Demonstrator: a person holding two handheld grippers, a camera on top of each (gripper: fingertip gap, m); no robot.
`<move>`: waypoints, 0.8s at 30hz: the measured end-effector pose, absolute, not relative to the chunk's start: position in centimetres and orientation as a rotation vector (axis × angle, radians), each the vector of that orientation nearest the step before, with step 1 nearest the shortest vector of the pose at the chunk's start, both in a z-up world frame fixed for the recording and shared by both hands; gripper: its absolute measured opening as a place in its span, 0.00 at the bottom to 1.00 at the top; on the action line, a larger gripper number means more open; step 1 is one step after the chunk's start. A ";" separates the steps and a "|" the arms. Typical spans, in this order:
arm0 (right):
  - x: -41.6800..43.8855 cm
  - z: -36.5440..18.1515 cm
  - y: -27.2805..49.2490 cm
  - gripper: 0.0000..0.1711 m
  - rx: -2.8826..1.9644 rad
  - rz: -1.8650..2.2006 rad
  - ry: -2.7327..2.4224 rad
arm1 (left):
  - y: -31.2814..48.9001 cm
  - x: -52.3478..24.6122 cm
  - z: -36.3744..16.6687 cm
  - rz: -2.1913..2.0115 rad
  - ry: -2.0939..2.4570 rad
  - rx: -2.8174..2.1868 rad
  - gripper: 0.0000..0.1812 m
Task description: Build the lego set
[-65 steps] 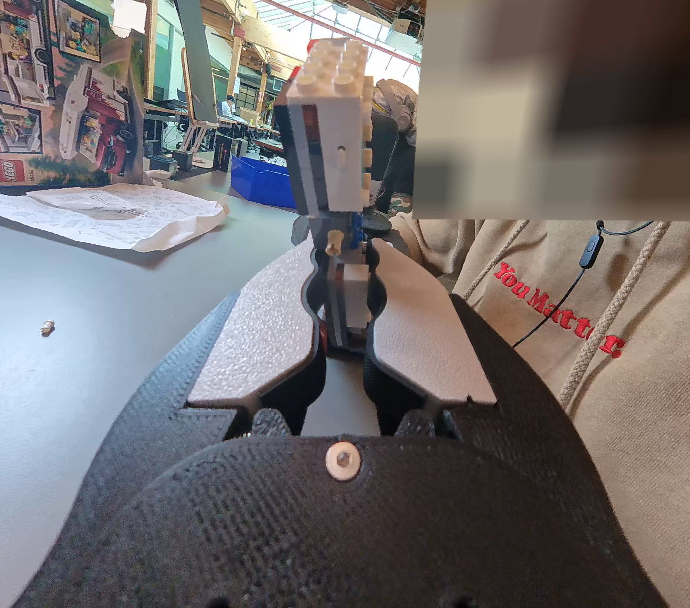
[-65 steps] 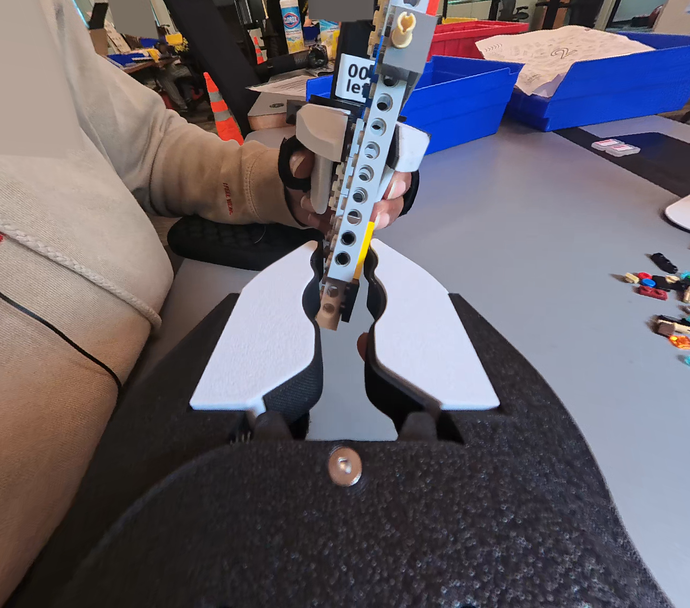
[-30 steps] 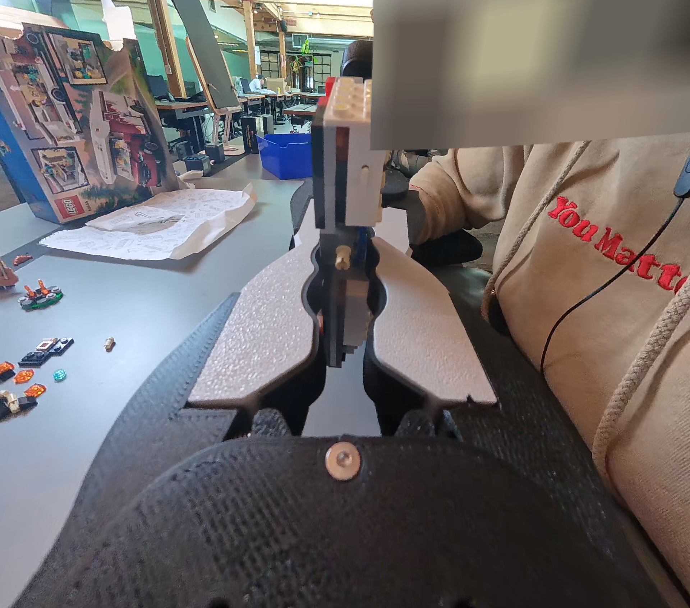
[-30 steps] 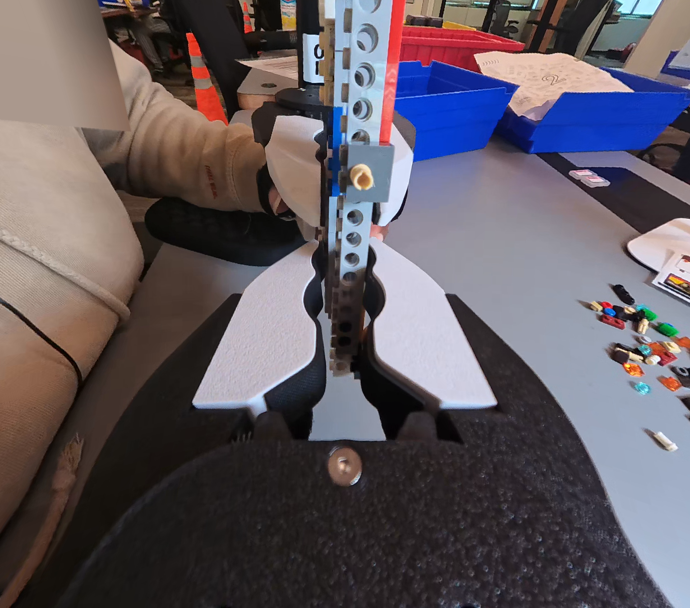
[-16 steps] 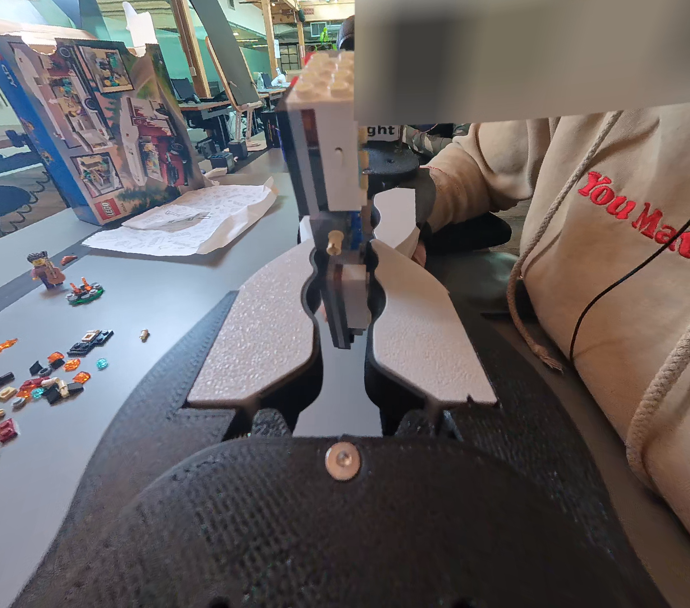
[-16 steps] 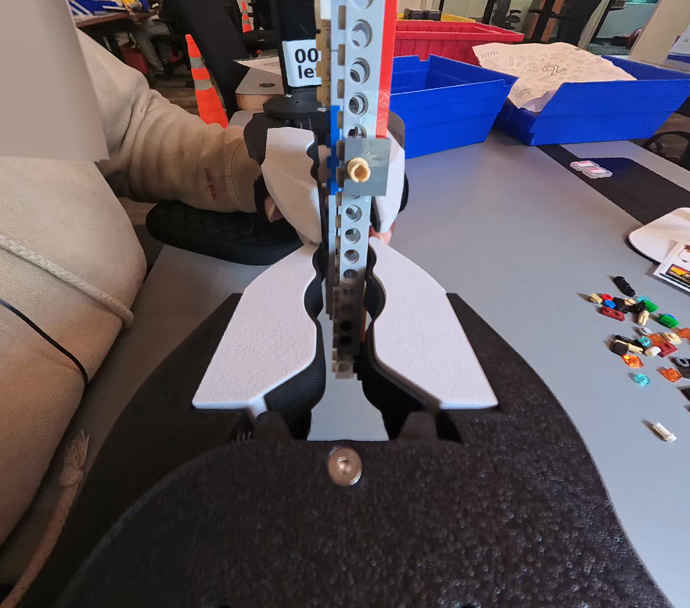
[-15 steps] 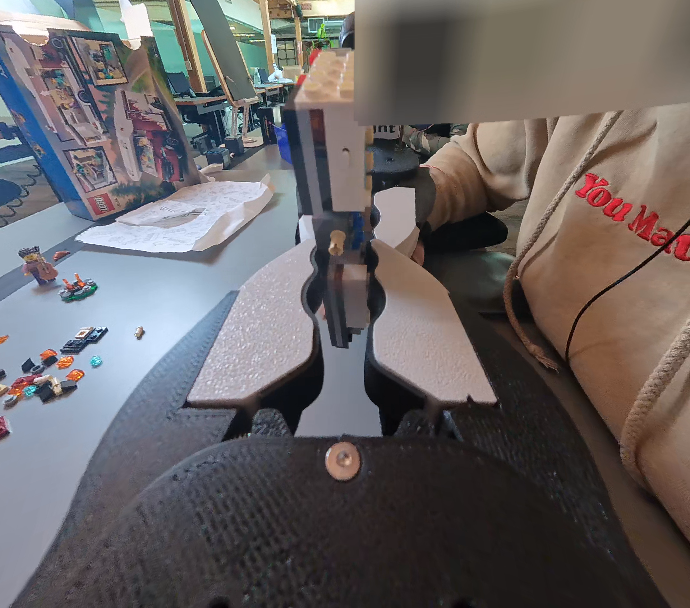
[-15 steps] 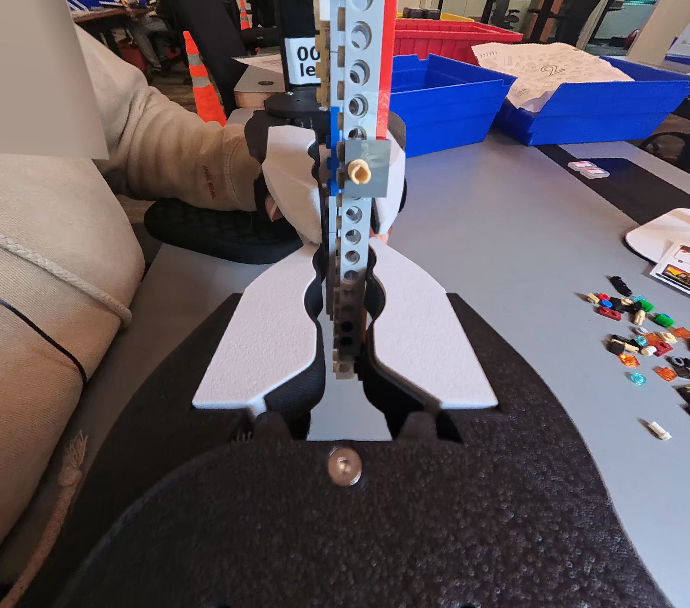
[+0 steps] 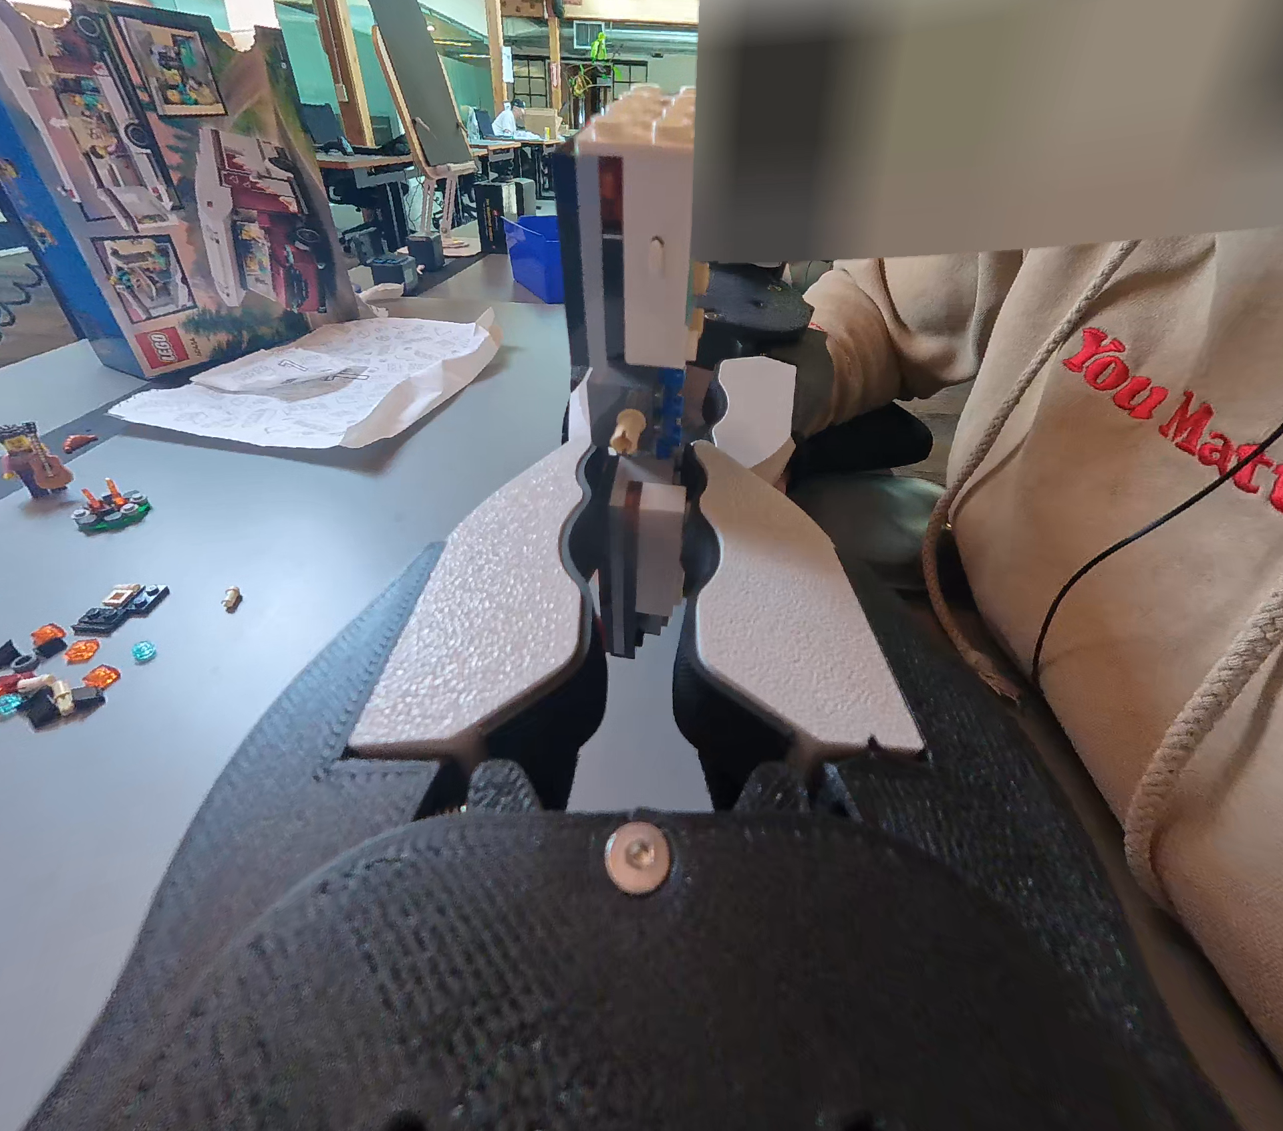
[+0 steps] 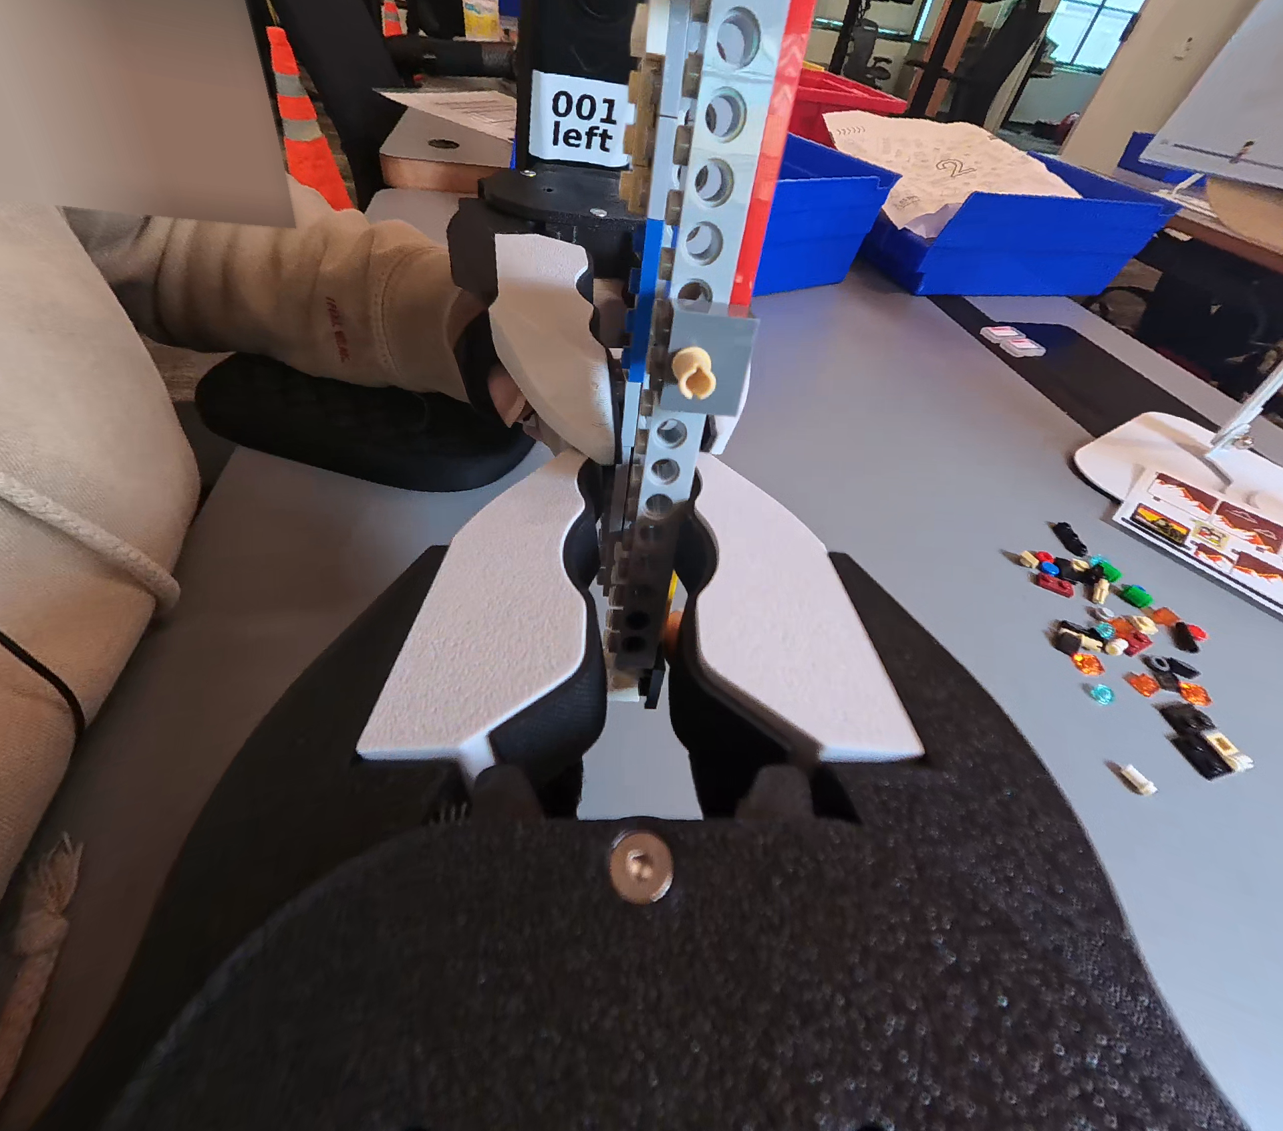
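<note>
A part-built lego assembly (image 10: 715,181) stands upright above the table: a long grey beam with holes, a red strip, blue plates and a tan pin (image 10: 694,379) on a grey block. My right gripper (image 10: 642,472) is shut on its lower end. My left gripper (image 9: 639,459) is shut on the same assembly (image 9: 639,278) from the other side, where white, black and grey bricks show. Each gripper appears behind the assembly in the other's view: a left finger shows in the right wrist view (image 10: 548,347) and a right finger in the left wrist view (image 9: 757,403).
Loose small pieces (image 10: 1125,632) lie on the grey table (image 10: 902,438), also in the left wrist view (image 9: 62,660). A minifigure (image 9: 31,459), the lego box (image 9: 160,181) and a paper bag (image 9: 312,389) stand beyond. Blue bins (image 10: 1007,222) and a sticker sheet (image 10: 1208,535) are at the right. The person's torso is close. My left and right fingertips are right by each other. Both grippers' tips are roughly 35 cm from the minifigure (image 9: 31,459).
The assembly went from tilted to upright and sits deeper between my right fingers. Both views swung so that more of the table and loose pieces shows. Both grips stay shut.
</note>
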State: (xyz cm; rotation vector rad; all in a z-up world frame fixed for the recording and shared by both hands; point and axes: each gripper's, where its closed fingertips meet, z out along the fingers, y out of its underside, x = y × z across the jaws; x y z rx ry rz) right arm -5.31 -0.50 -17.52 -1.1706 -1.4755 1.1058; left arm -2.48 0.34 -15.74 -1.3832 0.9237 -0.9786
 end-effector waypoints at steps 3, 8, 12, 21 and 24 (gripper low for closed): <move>-5.3 -17.6 -0.5 0.10 -1.172 1.099 -1.482 | 0.4 -2.5 -15.8 -0.997 0.907 -1.394 0.12; -5.4 -17.5 -0.5 0.10 -1.174 1.139 -1.477 | 0.3 -2.5 -15.6 -0.995 0.906 -1.335 0.11; -5.3 -17.4 -0.3 0.11 -1.184 1.166 -1.475 | 0.2 -2.9 -15.3 -0.995 0.925 -1.328 0.15; -5.2 -17.9 -0.3 0.11 -1.221 1.194 -1.504 | 0.0 -3.2 -16.4 -0.985 0.987 -1.368 0.13; -5.1 -17.7 0.1 0.12 -1.189 1.156 -1.485 | 0.2 -3.3 -16.4 -0.985 0.978 -1.383 0.13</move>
